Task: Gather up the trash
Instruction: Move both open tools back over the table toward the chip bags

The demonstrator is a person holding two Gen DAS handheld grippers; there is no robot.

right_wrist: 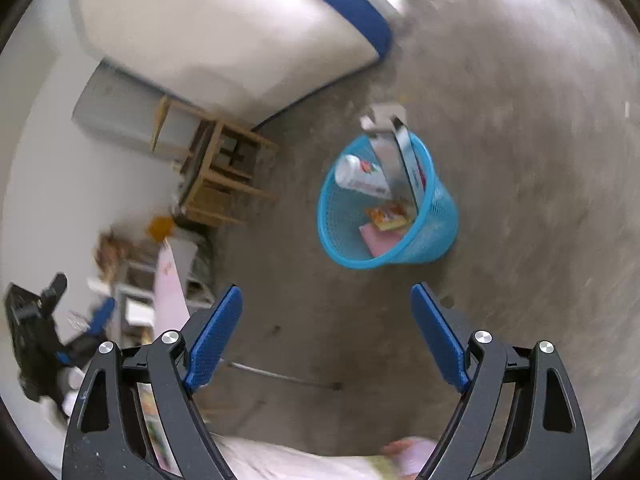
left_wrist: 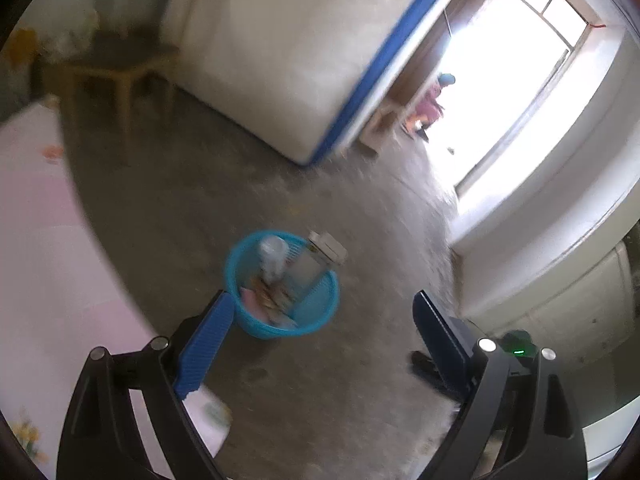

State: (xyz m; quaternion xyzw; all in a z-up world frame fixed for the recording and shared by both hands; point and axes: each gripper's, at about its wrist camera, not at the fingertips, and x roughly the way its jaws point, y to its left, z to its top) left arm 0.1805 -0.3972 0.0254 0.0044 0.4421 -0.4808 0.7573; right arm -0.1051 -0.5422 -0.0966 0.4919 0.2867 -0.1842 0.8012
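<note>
While both claws hang wide and empty, left claw (left_wrist: 322, 320) has the bin (left_wrist: 280, 286) on the floor at 11 o'clock; right claw (right_wrist: 326, 312) sees it at 1 o'clock. Risks: the box (right_wrist: 394, 156) leaning over the rim could tip out if bumped; motion blur could spoil aim.

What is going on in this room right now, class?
A person is collecting trash with a pair of tongs in each hand. Both the left tongs and the right tongs are open and empty, held above the concrete floor. A blue basket on the floor already holds a white bottle, a tall carton sticking out over the rim, and some wrappers. Both views are blurred.
</note>
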